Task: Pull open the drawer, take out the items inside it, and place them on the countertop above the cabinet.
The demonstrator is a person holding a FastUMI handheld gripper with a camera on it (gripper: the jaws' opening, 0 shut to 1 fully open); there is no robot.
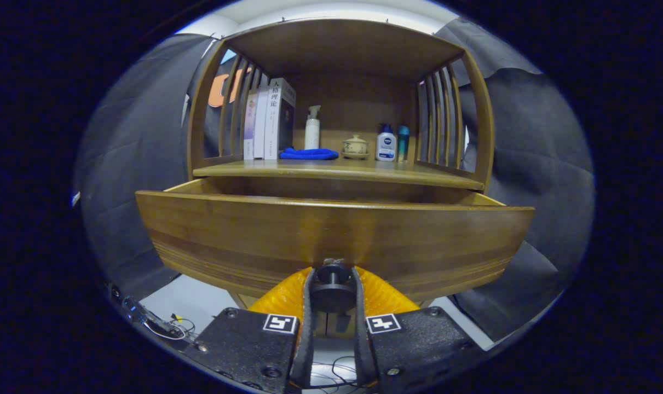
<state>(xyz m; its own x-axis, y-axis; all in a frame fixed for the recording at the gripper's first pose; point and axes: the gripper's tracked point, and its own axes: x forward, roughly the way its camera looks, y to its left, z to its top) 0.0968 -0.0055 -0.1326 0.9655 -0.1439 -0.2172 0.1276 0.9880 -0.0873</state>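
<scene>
Hand-held gripper (332,290) clamping drawer knob (332,273)

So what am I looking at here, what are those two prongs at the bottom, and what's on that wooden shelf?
The camera rides on a hand-held gripper that a person carries, looking forward along its two fingers. Those fingers are shut on the dark knob of a wooden drawer, which is pulled open. What lies inside the drawer cannot be seen from this low angle. On the countertop above stand some books, a white spray bottle, a blue cloth, a small lidded pot, a lotion bottle and a teal bottle.
</scene>
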